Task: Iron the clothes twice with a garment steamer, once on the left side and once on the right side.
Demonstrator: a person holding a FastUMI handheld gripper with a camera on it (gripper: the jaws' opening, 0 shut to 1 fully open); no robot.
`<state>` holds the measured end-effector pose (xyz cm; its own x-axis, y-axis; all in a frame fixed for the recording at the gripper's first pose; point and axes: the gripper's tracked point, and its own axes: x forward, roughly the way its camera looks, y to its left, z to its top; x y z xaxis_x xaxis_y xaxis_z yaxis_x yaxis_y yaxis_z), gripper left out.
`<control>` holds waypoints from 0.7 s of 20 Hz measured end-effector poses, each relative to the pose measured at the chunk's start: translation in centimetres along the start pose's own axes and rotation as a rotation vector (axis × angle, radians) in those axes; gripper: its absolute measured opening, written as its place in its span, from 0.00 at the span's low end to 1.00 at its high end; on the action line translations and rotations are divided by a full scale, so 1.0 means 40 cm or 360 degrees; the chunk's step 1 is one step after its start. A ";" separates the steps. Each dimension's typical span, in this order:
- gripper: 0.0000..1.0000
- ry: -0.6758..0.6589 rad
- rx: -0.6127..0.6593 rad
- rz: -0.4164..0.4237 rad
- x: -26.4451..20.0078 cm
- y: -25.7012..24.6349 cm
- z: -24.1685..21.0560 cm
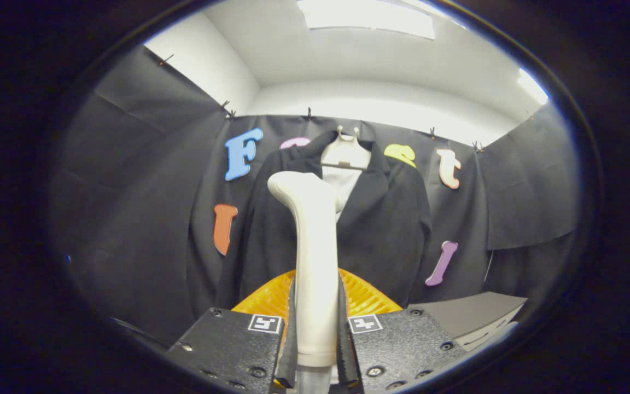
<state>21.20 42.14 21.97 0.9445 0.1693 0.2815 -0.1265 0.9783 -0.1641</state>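
Steamer (314,257): pinched upright between both gripper (315,334) fingers. Jacket (386,230): hanging beyond, probably untouched. Advice: keep head flat, stroke slowly down one side.

Black cloth (145,180) is hung around the booth; white wall (205,60) and ceiling (348,60) are seen toward twelve o'clock, lit by a panel (367,16).

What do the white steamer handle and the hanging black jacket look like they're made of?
The white garment steamer handle, clamped between the tool's fingers, looks like smooth moulded plastic with a soft sheen. The black jacket on the white hanger seems matte woven cloth, draping in folds.
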 end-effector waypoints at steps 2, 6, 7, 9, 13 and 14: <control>0.31 -0.0102 0.0008 0.0009 0.044 0.017 0.053; 0.31 -0.0207 0.0023 0.0024 0.127 0.042 0.115; 0.31 -0.0225 0.0030 0.0024 0.148 0.046 0.126; 0.31 -0.0255 0.0028 0.0024 0.191 0.051 0.140; 0.31 -0.0270 0.0028 0.0046 0.253 0.054 0.145; 0.31 -0.0272 0.0022 0.0051 0.266 0.060 0.143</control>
<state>29.21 46.96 29.97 0.8748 0.2173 0.4330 -0.1611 0.9734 -0.1630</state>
